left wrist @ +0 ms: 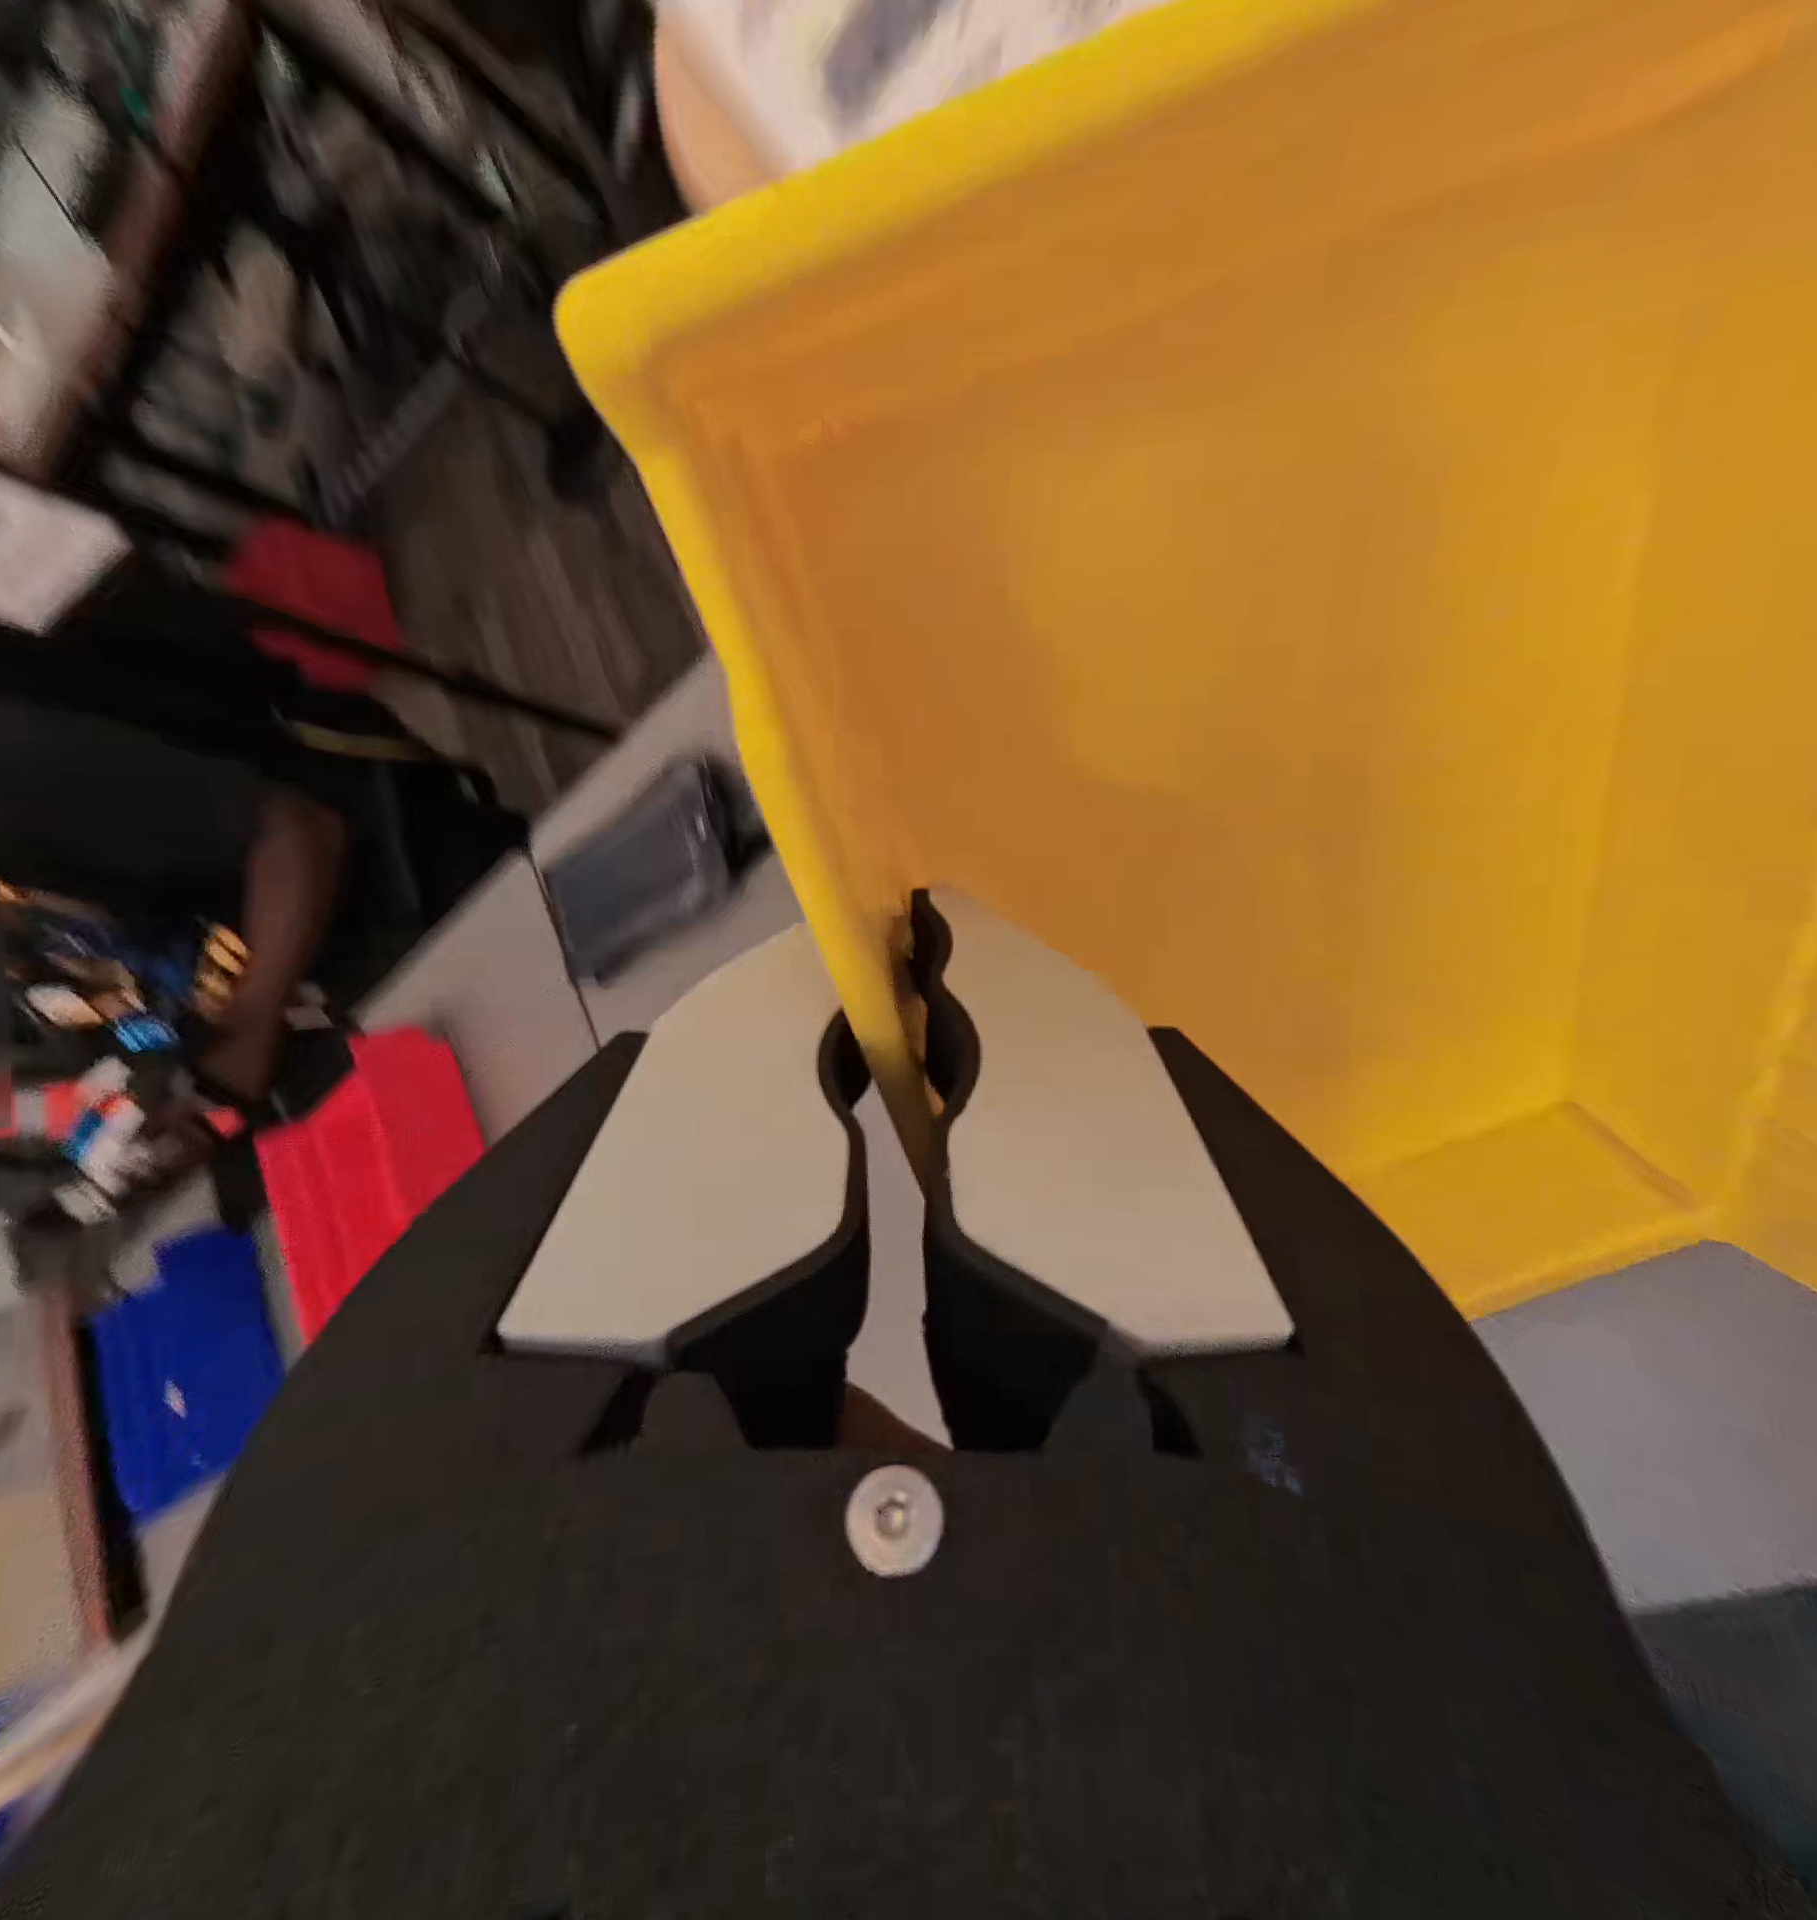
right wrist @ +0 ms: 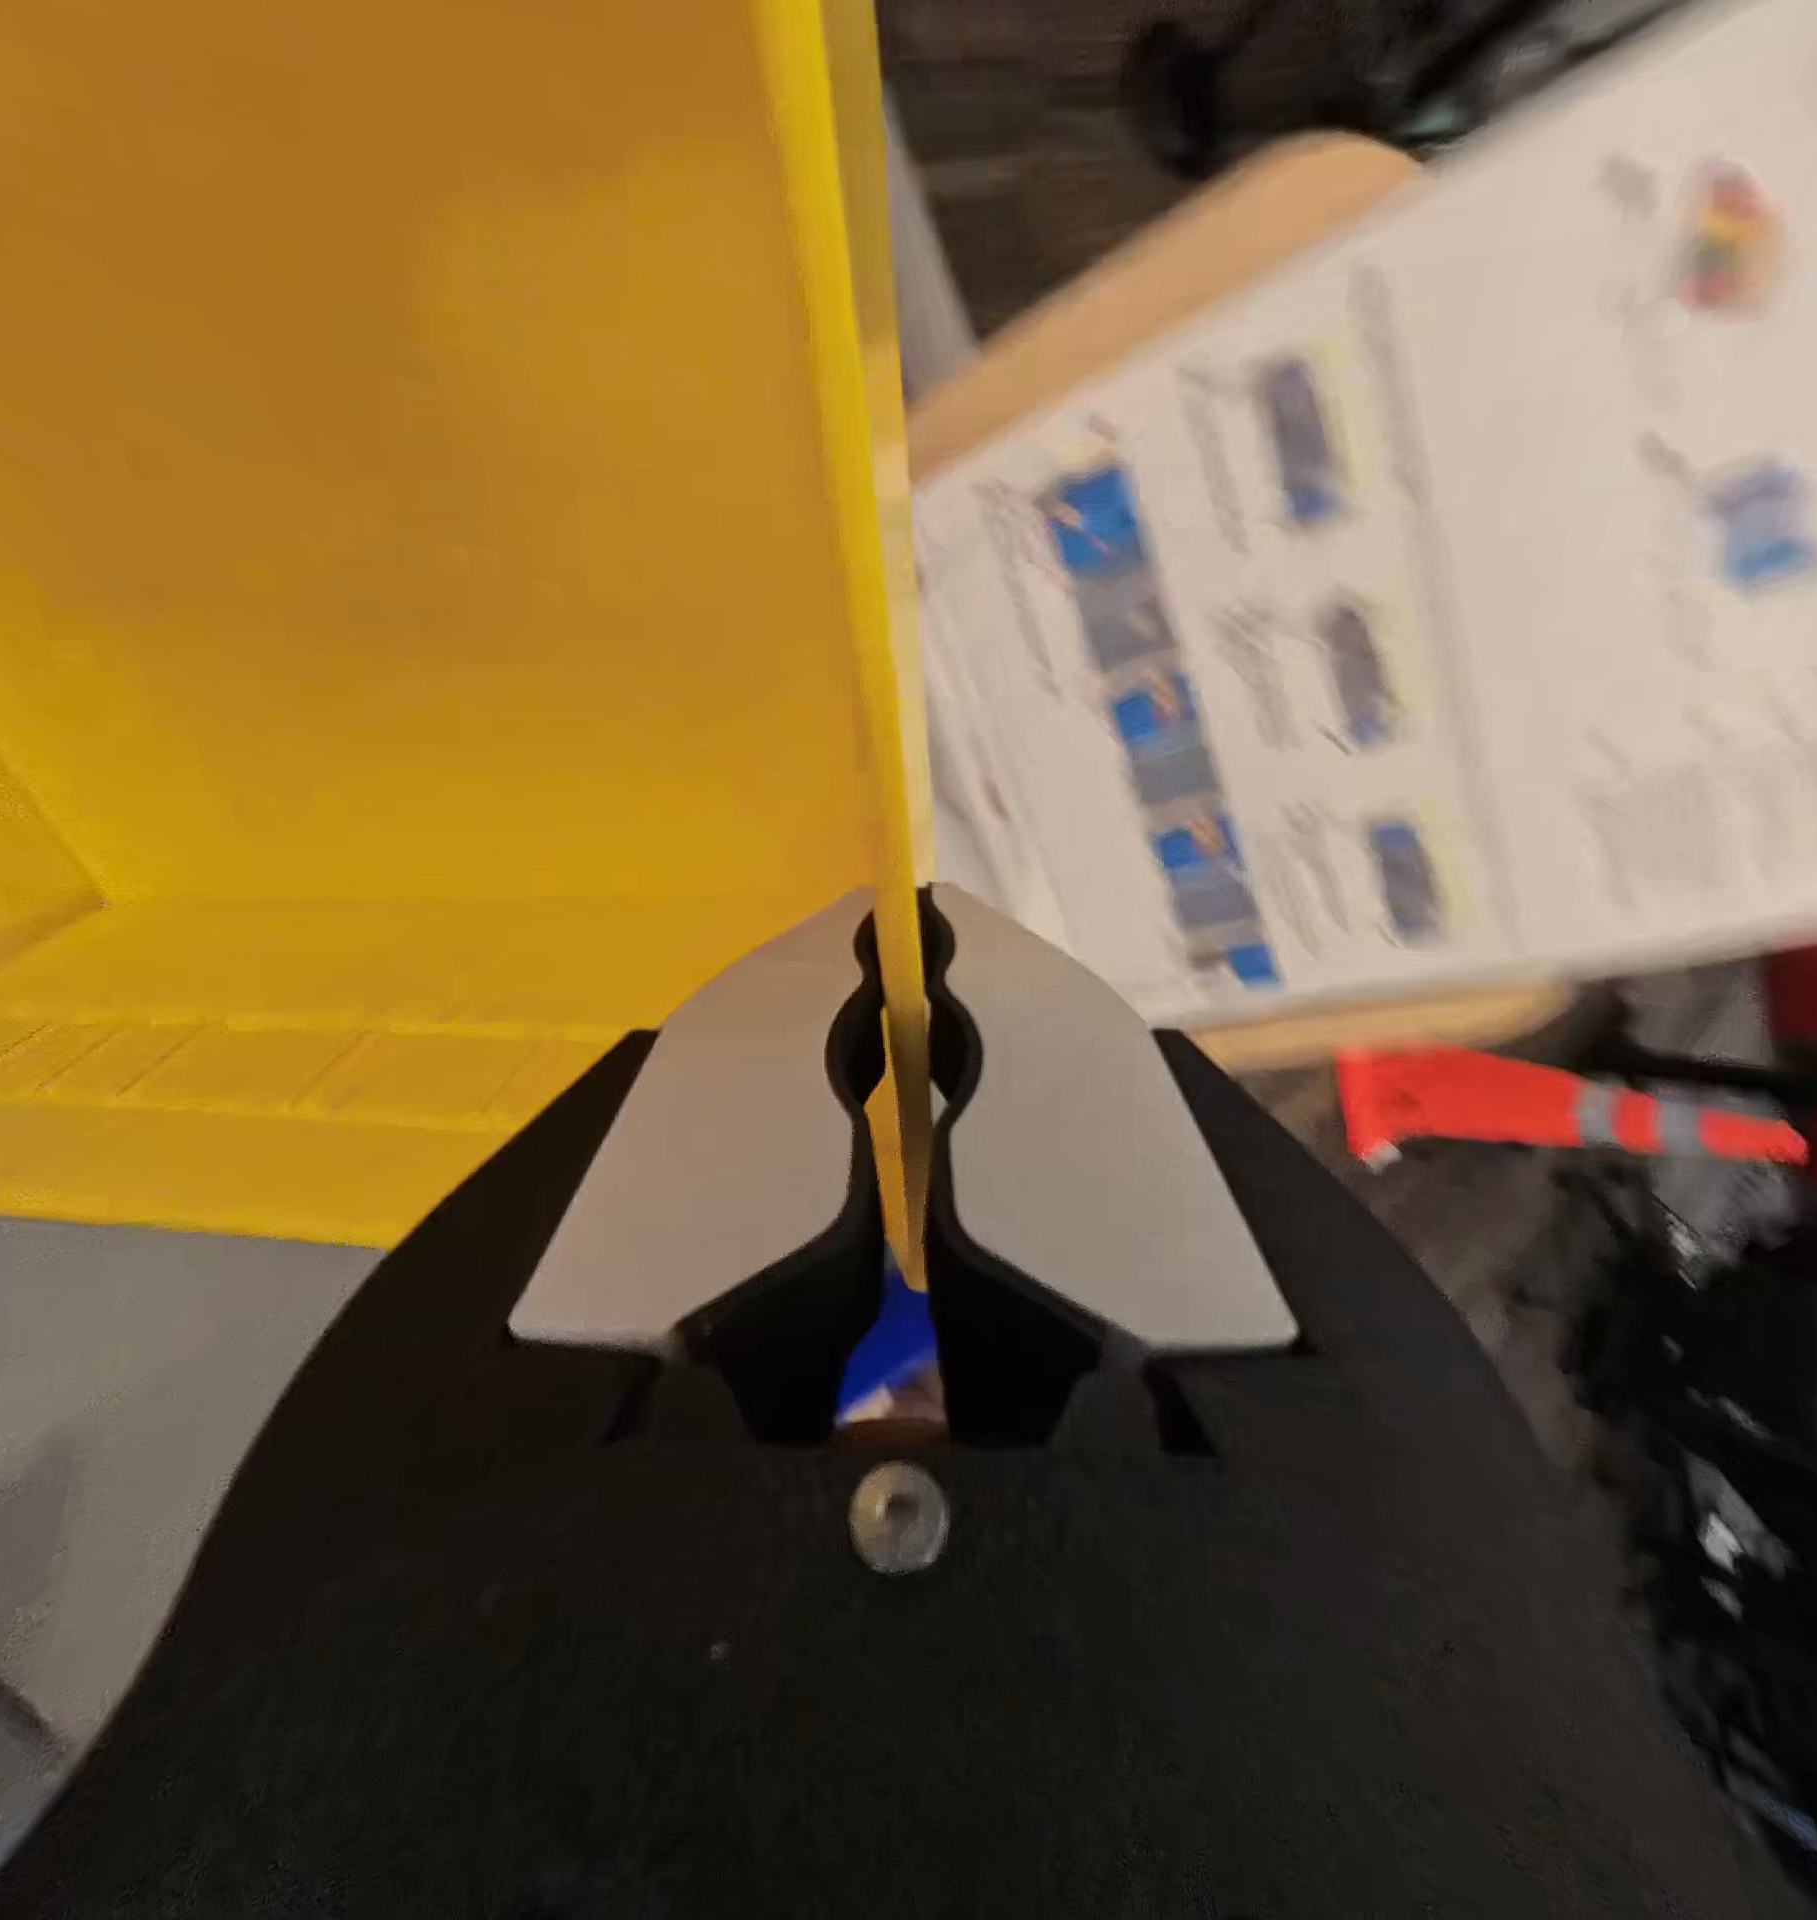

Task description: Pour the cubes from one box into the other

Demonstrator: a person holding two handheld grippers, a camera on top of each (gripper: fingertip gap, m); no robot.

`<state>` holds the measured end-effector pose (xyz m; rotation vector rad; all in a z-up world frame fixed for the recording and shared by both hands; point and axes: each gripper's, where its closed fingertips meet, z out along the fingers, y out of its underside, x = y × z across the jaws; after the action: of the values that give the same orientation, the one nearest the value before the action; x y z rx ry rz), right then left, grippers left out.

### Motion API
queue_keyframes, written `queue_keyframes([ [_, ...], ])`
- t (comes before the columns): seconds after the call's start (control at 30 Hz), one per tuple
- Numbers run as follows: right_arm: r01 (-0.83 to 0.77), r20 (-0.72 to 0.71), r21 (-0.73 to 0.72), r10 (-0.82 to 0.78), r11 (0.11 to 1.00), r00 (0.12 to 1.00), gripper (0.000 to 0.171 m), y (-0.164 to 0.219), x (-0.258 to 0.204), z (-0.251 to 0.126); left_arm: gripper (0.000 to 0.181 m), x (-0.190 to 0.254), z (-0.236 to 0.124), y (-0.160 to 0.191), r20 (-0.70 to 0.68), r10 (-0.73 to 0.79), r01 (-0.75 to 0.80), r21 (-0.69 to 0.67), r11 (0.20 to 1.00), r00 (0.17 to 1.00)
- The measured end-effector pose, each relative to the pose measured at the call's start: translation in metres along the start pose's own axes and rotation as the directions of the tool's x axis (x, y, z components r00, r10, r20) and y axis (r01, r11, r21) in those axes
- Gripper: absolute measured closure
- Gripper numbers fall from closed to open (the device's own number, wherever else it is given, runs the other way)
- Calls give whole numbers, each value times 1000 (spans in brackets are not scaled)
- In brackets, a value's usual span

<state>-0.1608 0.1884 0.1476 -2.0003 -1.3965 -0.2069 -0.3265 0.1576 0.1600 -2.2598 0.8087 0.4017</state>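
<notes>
A yellow plastic box [left wrist: 1247, 623] fills the right of the left wrist view and the left of the right wrist view [right wrist: 364, 520]. It is lifted and steeply tilted, and I look into its bare inside. No cubes show in it. My left gripper [left wrist: 902, 925] is shut on the box's left side wall. My right gripper [right wrist: 902, 914] is shut on its right side wall. A bit of blue [right wrist: 888, 1340] shows low between the right fingers; I cannot tell what it is. Both views are blurred.
A grey table top [left wrist: 1693, 1423] lies under the box. At the left are red bins [left wrist: 374, 1153], a blue bin [left wrist: 187, 1371] and a person's arm [left wrist: 260, 935]. At the right, a white printed sheet on a wooden board [right wrist: 1403, 582] and an orange-red tool [right wrist: 1527, 1112].
</notes>
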Motion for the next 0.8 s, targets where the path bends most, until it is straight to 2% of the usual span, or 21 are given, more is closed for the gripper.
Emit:
queue_keyframes([
  [0.07, 49, 115, -26, -45, 998, 992, 169, -39, -36, 46, 177, -24, 28, 59, -50, -81, 77, -93, 993, 995],
  [0.17, 148, 224, -93, -124, 985, 967, 169, -79, -79, 111, 177, -47, 74, 129, -101, -194, 168, -218, 961, 976],
  [0.37, 306, 407, -203, -205, 930, 890, 168, -109, -121, 222, 177, -54, 164, 214, -169, -344, 254, -403, 880, 924],
  [0.47, 362, 484, -261, -203, 895, 851, 168, -108, -132, 263, 177, -47, 200, 234, -241, -425, 275, -477, 835, 873],
  [0.57, 365, 542, -296, -159, 883, 825, 167, -102, -133, 294, 177, -46, 232, 238, -288, -478, 292, -505, 812, 830],
  [0.67, 325, 551, -320, -104, 890, 828, 165, -95, -127, 322, 177, -45, 259, 235, -303, -489, 289, -518, 805, 818],
  [0.8, 337, 573, -286, -122, 897, 811, 163, -87, -130, 342, 177, -38, 278, 236, -316, -485, 274, -527, 805, 816],
])
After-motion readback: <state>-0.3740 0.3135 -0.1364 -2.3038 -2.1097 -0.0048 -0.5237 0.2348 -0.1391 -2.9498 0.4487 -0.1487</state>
